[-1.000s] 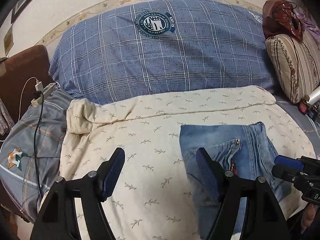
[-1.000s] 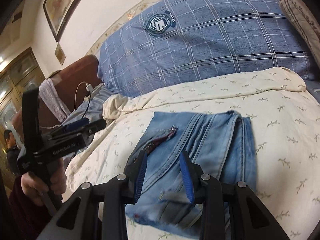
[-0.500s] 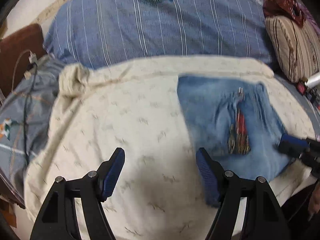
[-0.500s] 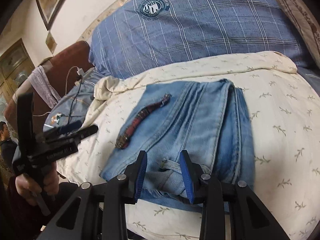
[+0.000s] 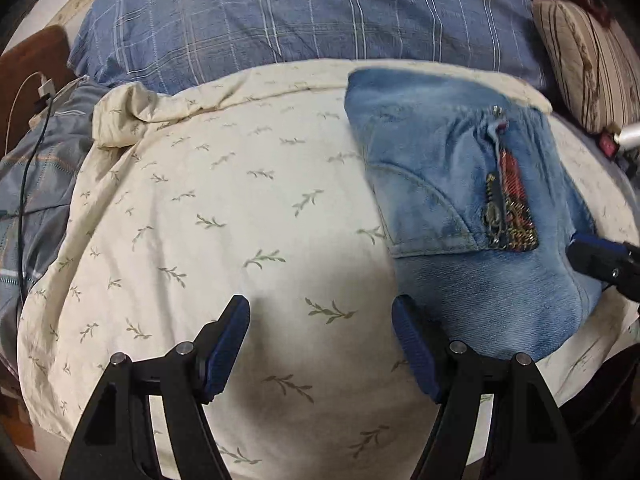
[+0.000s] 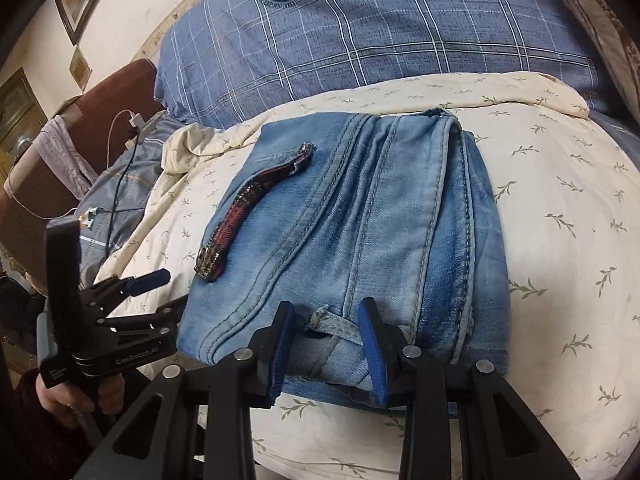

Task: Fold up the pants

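The folded light-blue jeans (image 6: 360, 232) lie in a compact stack on the cream leaf-print sheet (image 6: 560, 216), with a red beaded belt (image 6: 244, 216) on top. In the left wrist view the jeans (image 5: 460, 208) lie right of centre. My left gripper (image 5: 320, 344) is open and empty above bare sheet, left of the jeans' near corner; it also shows in the right wrist view (image 6: 156, 296). My right gripper (image 6: 326, 344) is open at the jeans' near edge, its jaws either side of a belt loop (image 6: 332, 324) and not holding it. Its tip shows in the left wrist view (image 5: 596, 258).
A large blue plaid pillow (image 5: 300, 16) lies behind the sheet. A striped cushion (image 5: 592, 52) sits at the right. A charger and cable (image 5: 40, 96) lie on grey bedding (image 5: 36, 184) at the left, by a brown headboard (image 6: 80, 128).
Both grippers have pulled back toward the near edge of the bed. My left gripper has moved off the jeans onto bare sheet. The jeans have stayed in place.
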Motion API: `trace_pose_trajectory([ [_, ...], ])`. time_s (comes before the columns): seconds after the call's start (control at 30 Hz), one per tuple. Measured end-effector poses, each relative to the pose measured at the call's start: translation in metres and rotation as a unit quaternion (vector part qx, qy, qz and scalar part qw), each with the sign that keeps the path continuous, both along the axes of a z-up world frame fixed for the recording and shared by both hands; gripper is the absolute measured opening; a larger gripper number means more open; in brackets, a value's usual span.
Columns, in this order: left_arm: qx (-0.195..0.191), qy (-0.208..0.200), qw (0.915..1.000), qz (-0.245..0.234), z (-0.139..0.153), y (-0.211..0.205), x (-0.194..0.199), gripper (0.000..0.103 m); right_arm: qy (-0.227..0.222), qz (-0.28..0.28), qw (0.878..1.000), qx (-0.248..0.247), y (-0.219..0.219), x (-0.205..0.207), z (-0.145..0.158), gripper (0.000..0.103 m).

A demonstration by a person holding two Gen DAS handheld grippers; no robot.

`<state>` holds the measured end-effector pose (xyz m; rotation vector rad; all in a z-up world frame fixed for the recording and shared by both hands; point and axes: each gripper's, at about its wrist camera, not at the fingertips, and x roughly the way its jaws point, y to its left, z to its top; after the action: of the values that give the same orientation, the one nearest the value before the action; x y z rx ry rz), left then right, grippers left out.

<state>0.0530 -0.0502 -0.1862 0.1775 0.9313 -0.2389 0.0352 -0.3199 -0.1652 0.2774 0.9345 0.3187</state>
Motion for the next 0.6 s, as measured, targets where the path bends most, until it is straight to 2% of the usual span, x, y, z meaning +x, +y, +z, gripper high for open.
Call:
trace_pose_trajectory([
  [0.1,-0.009,-0.025,0.9996,0.003,0.017,0.003,-0.007,0.074,-0.017,-0.004,1.000,0.017,-0.005,-0.006,0.010,0.038],
  [0.17,-0.010,-0.043,0.9990,0.010,0.029,0.004,-0.012,0.075,-0.045,-0.009,0.998,0.035,-0.010,-0.013,0.021,0.039],
  [0.2,-0.012,-0.052,0.9985,0.014,0.035,0.005,-0.014,0.075,-0.066,-0.014,0.997,0.042,-0.013,-0.018,0.028,0.052],
  [0.27,-0.013,-0.066,0.9976,0.019,0.045,0.006,-0.016,0.076,-0.115,-0.039,0.991,0.055,-0.023,-0.030,0.042,0.067],
  [0.37,-0.013,-0.082,0.9963,0.022,0.058,0.007,-0.019,0.079,-0.138,-0.059,0.987,0.064,-0.034,-0.038,0.050,0.067],
  [0.6,-0.013,-0.101,0.9946,0.020,0.073,0.007,-0.021,0.080,-0.139,-0.094,0.982,0.090,-0.062,-0.041,0.055,0.067],
])
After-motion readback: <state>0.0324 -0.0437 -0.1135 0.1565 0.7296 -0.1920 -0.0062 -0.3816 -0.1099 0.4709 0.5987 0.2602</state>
